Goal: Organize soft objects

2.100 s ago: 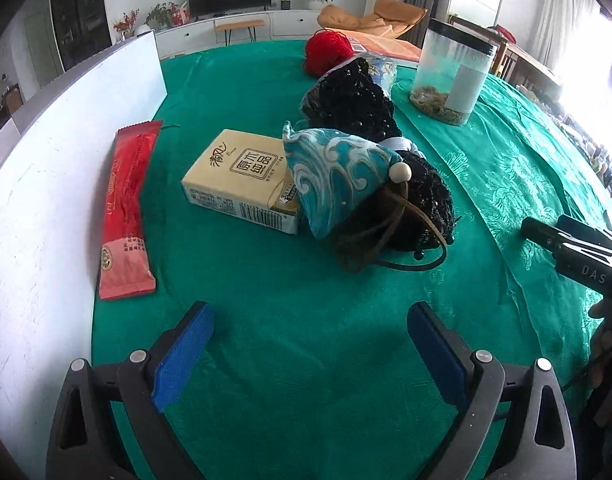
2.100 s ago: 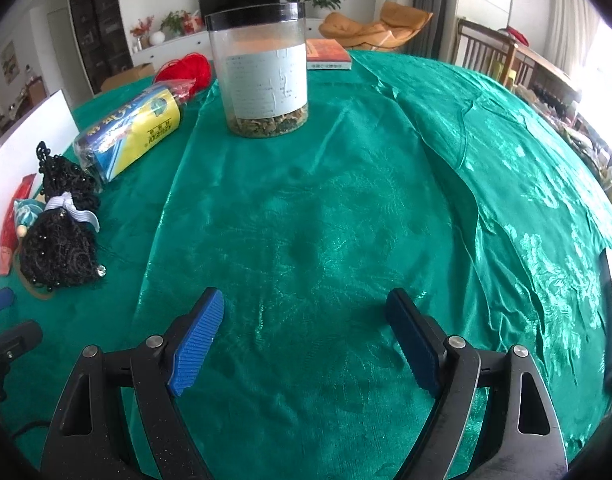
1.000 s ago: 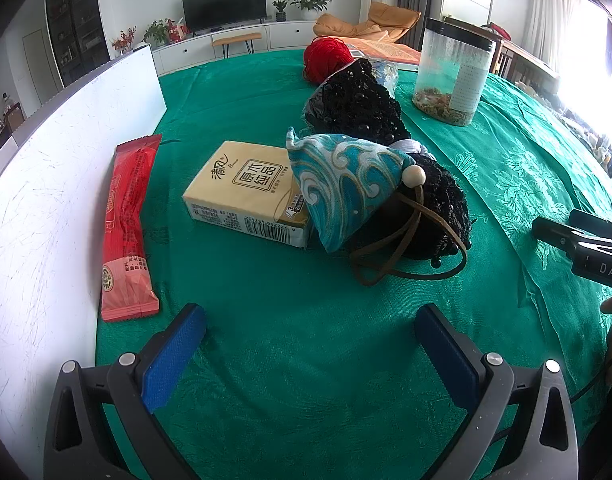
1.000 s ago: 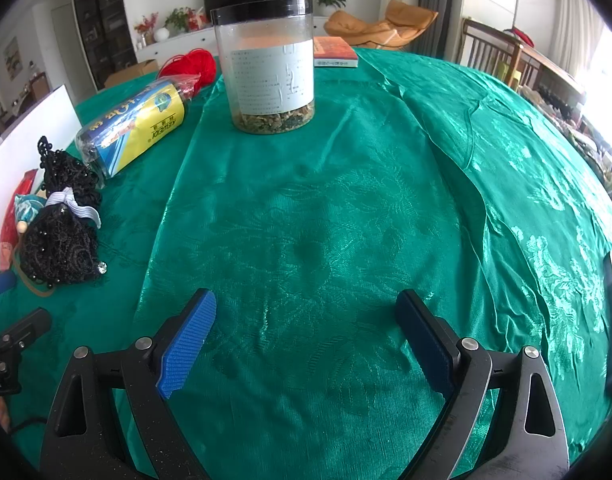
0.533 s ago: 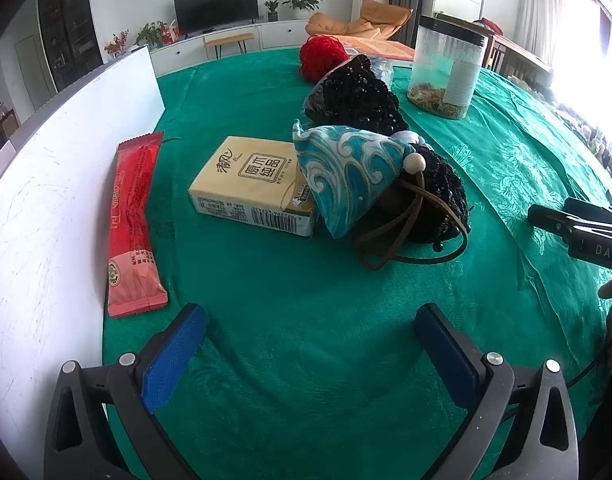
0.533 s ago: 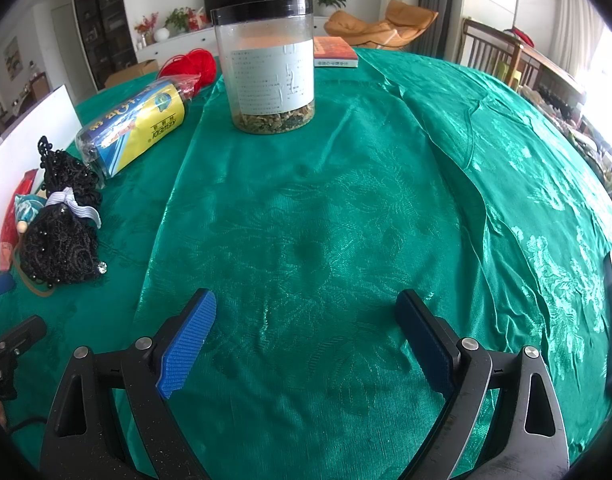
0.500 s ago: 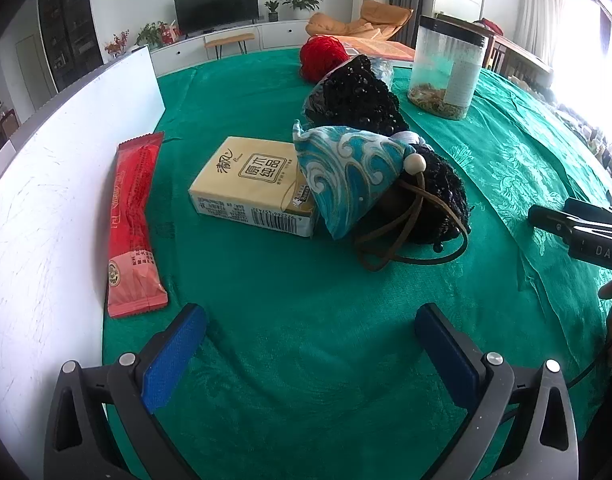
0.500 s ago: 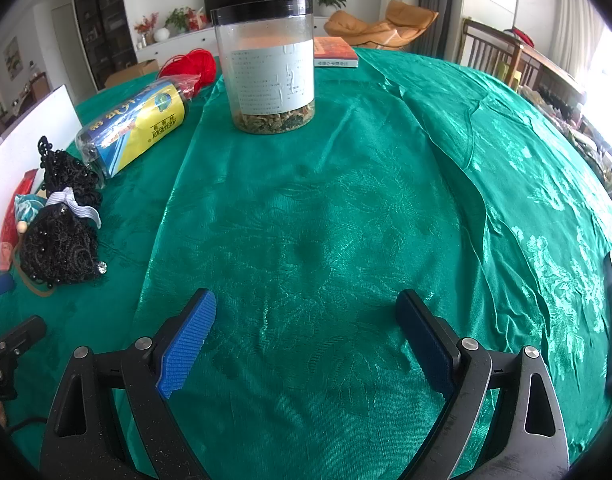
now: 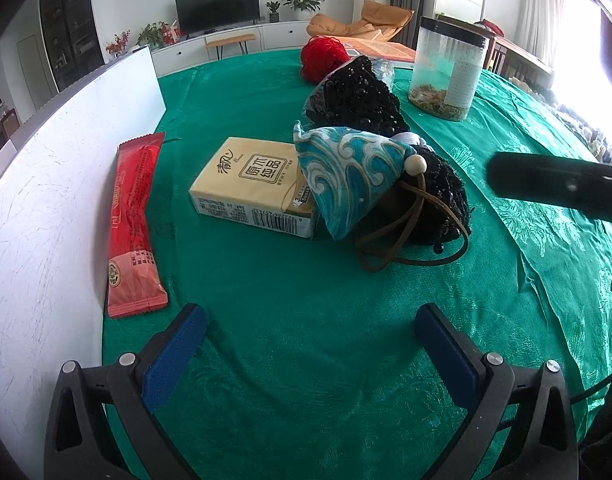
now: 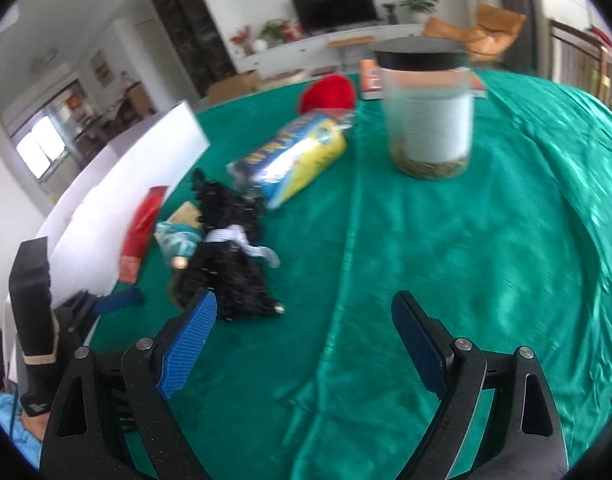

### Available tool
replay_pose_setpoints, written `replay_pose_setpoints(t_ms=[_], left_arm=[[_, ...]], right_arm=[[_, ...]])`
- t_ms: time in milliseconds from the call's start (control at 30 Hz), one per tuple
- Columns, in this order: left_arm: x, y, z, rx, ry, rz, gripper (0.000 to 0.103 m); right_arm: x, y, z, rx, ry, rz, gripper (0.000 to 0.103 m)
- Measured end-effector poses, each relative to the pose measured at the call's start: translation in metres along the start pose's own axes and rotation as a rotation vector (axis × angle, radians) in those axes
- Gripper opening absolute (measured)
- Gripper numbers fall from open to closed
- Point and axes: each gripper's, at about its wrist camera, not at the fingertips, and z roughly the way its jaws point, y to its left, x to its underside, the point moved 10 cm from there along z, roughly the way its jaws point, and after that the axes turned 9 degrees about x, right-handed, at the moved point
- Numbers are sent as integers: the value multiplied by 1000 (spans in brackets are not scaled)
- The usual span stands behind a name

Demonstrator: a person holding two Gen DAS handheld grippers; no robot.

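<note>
right two-finger gripper (image 10: 301, 340) now swung toward the black beaded mesh bundle (image 10: 229, 268), blue-padded fingers wide, likely first grab; left gripper (image 9: 310, 350) wide, idle.

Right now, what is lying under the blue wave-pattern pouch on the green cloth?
The blue pouch leans over one corner of the beige tissue pack on its left and over a black beaded bundle on its right. Its brown cord trails onto the cloth. Anything directly beneath it is covered.

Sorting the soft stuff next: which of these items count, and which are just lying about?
Soft, for the job: blue pouch; black mesh bags; red yarn; tissue pack.

Lying about: jar; red sachet; white board; book.
</note>
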Motion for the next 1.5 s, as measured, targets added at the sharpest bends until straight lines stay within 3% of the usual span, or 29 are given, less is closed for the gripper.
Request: replay_pose_setpoints(t_ms=[67, 133, 267, 300, 333, 500, 700, 833, 933, 967, 1000, 1033, 1100, 1200, 1333, 1500], left_arm=[[0, 0, 0, 0, 0, 0, 103], [0, 0, 0, 0, 0, 0, 103], [0, 0, 0, 0, 0, 0, 103], [0, 0, 0, 0, 0, 0, 103], [0, 0, 0, 0, 0, 0, 103], [0, 0, 0, 0, 0, 0, 103], [0, 0, 0, 0, -1, 0, 103], [0, 0, 0, 0, -1, 0, 103], [0, 0, 0, 0, -1, 0, 103], [0, 0, 0, 0, -1, 0, 103], [0, 0, 0, 0, -1, 0, 103], [0, 0, 0, 0, -1, -1, 103], [0, 0, 0, 0, -1, 0, 103], [0, 0, 0, 0, -1, -1, 103], [0, 0, 0, 0, -1, -1, 103], [0, 0, 0, 0, -1, -1, 103]], right_arm=[[-7, 21, 17, -57, 55, -50, 86], [-10, 35, 33, -97, 113, -87, 59], [-6, 49, 55, -169, 196, -88, 57], [-3, 51, 56, -180, 206, -92, 52], [2, 53, 55, -196, 217, -96, 39], [22, 31, 28, -118, 209, -85, 34], [32, -60, -27, 123, 116, 1, 34], [15, -138, -38, 299, 56, 120, 34], [-7, -180, -35, 349, 3, 177, 36], [-16, -189, -34, 357, -30, 187, 39], [-25, -197, -30, 356, -56, 195, 48], [-30, -200, -26, 360, -73, 203, 62], [-29, -206, -27, 398, -69, 221, 71], [-17, -198, -36, 368, -82, 264, 74], [4, -189, -45, 425, -98, 242, 78], [18, -194, -28, 497, -13, 208, 78]])
